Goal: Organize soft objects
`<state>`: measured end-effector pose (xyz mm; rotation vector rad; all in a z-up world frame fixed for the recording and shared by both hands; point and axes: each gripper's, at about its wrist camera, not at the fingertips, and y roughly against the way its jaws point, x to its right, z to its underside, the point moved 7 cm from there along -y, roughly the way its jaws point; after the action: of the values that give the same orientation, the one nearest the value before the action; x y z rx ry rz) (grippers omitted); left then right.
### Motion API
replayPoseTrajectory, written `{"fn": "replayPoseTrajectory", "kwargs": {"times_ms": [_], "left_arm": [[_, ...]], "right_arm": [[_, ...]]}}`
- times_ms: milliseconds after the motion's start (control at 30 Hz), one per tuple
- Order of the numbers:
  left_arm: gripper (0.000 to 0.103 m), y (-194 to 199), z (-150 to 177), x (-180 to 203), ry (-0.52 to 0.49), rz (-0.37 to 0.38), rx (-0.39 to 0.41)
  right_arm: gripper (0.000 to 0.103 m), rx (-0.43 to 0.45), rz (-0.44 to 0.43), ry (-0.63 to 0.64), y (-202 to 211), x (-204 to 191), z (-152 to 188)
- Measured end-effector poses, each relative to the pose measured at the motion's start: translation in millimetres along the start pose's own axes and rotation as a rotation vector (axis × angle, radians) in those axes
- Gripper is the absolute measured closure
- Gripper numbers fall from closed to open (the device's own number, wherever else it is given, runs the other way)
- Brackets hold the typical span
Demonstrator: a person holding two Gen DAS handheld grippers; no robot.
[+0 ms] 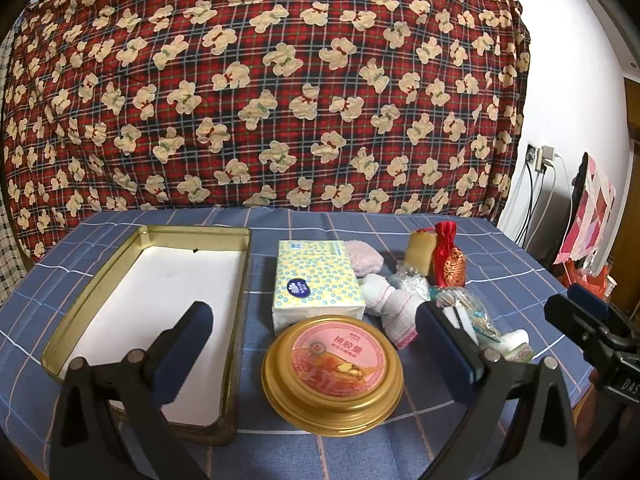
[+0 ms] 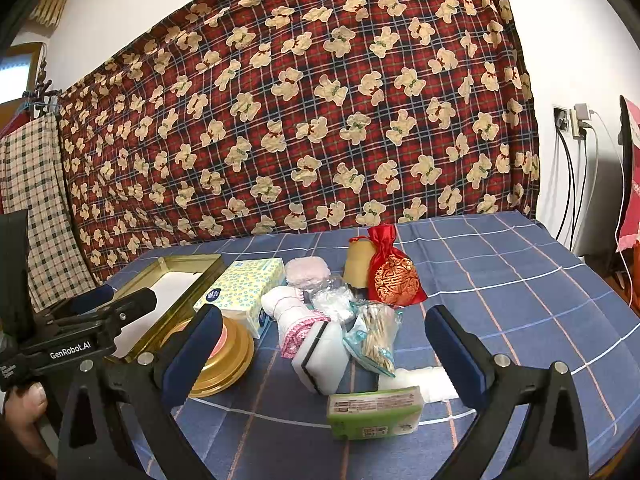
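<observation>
A gold rectangular tin [image 1: 152,236] with a white bottom lies open at the left, also in the right wrist view [image 2: 176,276]. Right of it lie a yellow tissue pack [image 1: 316,280] [image 2: 244,284], a pink fluffy cloth [image 1: 364,258] [image 2: 306,272], rolled white socks [image 1: 394,308] [image 2: 292,312], a red brocade pouch [image 1: 448,256] [image 2: 394,272], a white sponge [image 2: 320,354], a bag of cotton swabs [image 2: 378,336] and a green wipes pack [image 2: 374,412]. My left gripper [image 1: 316,344] is open above the round gold lid tin [image 1: 332,372]. My right gripper [image 2: 324,344] is open over the sponge.
The table [image 1: 500,264] wears a blue checked cloth. A yellow cylinder [image 1: 420,250] stands behind the pouch. A red bear-print blanket [image 1: 260,80] hangs behind. Cables and a socket [image 2: 576,120] are on the right wall.
</observation>
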<state>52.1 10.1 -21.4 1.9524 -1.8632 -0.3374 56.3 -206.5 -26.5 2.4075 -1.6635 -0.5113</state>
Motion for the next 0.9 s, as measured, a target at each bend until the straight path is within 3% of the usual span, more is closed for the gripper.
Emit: {"fn": "replayPoseTrajectory", "kwargs": {"times_ms": [567,900], "left_arm": [[0.0,1,-1,2,-0.004,-0.001,-0.001],[0.0,-5,3,8,-0.008,0.0,-0.014]], "right_arm": [[0.001,0.002,0.003,-0.005,1,3,1],[0.001,-0.018,0.064,0.021,-8,23,21]]}}
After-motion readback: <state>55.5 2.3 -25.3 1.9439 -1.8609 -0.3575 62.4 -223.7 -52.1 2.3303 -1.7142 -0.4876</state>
